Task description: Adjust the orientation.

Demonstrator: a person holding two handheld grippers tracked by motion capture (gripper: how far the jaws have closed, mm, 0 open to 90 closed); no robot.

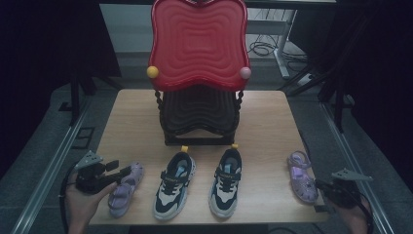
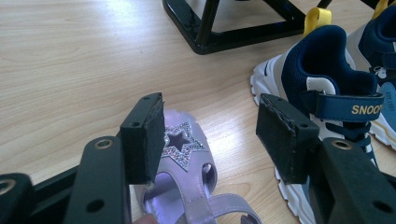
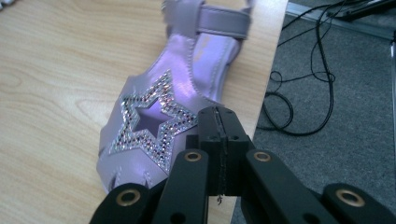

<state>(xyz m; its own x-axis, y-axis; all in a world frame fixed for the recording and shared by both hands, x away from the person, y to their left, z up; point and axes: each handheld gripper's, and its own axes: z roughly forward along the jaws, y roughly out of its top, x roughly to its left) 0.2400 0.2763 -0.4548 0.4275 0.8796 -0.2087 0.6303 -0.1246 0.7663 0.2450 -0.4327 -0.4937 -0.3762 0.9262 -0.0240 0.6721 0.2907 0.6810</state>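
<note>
Lilac star-studded sandals sit at opposite table ends: left sandal point(image 1: 124, 186) by left claw point(image 1: 127, 171), right sandal point(image 1: 302, 177) by right claw point(image 1: 319, 184), navy sneakers point(image 1: 198, 182) between, likely for shelving on red rack point(image 1: 198, 73). Left gripper view: claw released, straddling sandal toe point(image 2: 184, 151). Right gripper view: claw clenched empty above sandal point(image 3: 159, 119) at table edge point(image 3: 264, 79).
</note>
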